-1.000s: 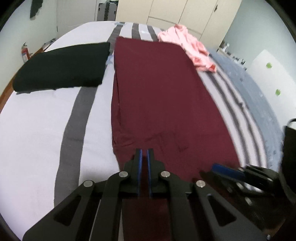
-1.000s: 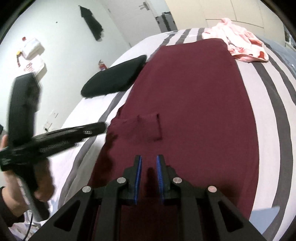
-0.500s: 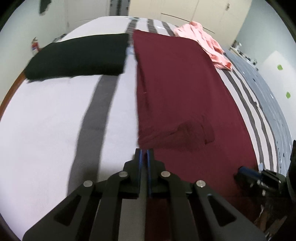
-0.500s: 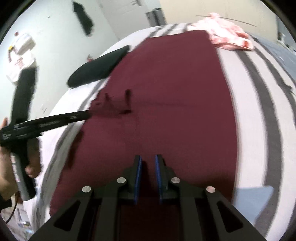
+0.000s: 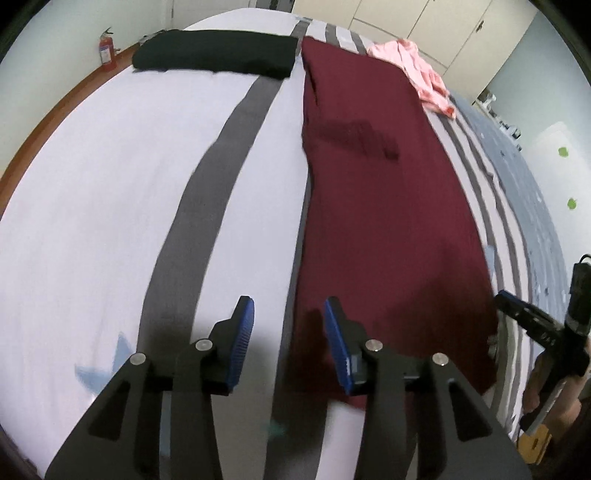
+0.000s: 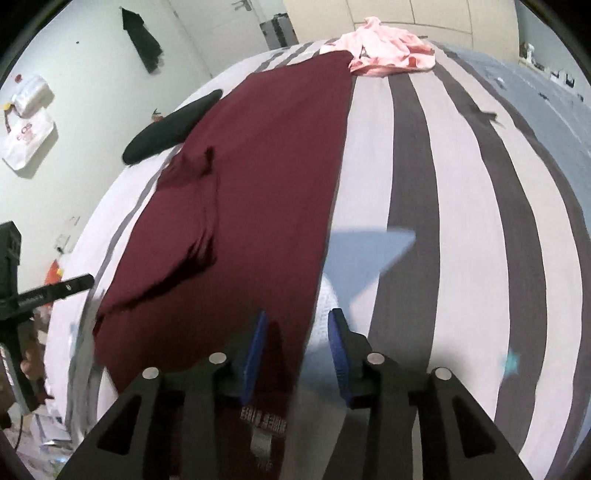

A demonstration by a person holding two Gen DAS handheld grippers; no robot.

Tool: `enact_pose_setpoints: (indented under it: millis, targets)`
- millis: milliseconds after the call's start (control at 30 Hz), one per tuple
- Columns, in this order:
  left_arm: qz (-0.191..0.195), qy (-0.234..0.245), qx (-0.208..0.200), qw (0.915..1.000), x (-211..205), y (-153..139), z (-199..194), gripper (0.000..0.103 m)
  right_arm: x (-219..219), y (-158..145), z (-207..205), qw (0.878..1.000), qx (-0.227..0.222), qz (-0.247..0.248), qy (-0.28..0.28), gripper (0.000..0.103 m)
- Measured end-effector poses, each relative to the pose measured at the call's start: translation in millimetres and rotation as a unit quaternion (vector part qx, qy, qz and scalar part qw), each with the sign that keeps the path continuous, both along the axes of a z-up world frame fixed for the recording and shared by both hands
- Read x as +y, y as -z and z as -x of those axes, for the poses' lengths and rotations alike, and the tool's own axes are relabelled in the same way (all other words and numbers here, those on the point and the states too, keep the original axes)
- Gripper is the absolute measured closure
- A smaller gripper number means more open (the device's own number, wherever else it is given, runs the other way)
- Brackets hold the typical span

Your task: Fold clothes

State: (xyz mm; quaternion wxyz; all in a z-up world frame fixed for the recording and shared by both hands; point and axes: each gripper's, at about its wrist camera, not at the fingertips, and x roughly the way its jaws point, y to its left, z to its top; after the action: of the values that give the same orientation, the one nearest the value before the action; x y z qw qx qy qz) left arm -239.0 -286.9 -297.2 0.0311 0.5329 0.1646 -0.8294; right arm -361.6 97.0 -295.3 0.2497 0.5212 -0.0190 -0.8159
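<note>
striped bed [image 5: 110, 184], fire extinguisher [image 5: 106, 51], cupboards [image 5: 424, 22], tote bag [image 6: 26, 136]

Even, soft indoor light, slight motion blur, strong fisheye bending, dark corners.

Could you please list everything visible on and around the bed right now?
Long dark-red fabric garment: one, maroon, laid flat lengthwise on the bed.
Folded black garment: one, black, far left end of the bed.
Crumpled pink garment: one, pink, at the maroon garment's far right corner.
Striped bed cover: one, pale lilac with grey stripes, under everything.
Red fire extinguisher: one, by the far wall.
Cream wardrobe doors: several, beyond the bed.
White cloth bag: one, hanging on the wall.
Left claw: black with blue pads, just opened, nothing held.
Right claw: same colours, just opened, nothing held.
</note>
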Motion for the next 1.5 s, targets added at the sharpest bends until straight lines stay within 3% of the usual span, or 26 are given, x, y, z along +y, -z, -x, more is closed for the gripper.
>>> enact_pose_setpoints:
  millis: [200,333,567,800,1200,1500]
  targets:
    - [0.014,0.014,0.001,0.9998,10,2,-19,0.060,12,11,-27,0.999,-0.025,0.003,0.025,0.065]
    - [0.027,0.019,-0.009,0.9994,11,20,-18,0.049,16,12,-32,0.999,-0.024,0.015,0.034,0.065]
    - [0.009,0.019,-0.003,0.9998,9,25,-17,0.039,21,13,-37,0.998,-0.030,0.029,0.042,0.065]
    - [-0.008,0.018,-0.002,0.9998,9,22,-15,0.039,10,10,-33,0.997,-0.037,0.050,0.040,0.063]
    - [-0.006,0.024,-0.002,0.9997,12,21,-13,0.039,3,10,-28,0.997,-0.045,0.054,0.033,0.063]
    - [-0.003,0.043,-0.006,0.9991,18,21,-8,0.052,-2,22,-21,0.995,-0.060,0.073,0.044,0.062]
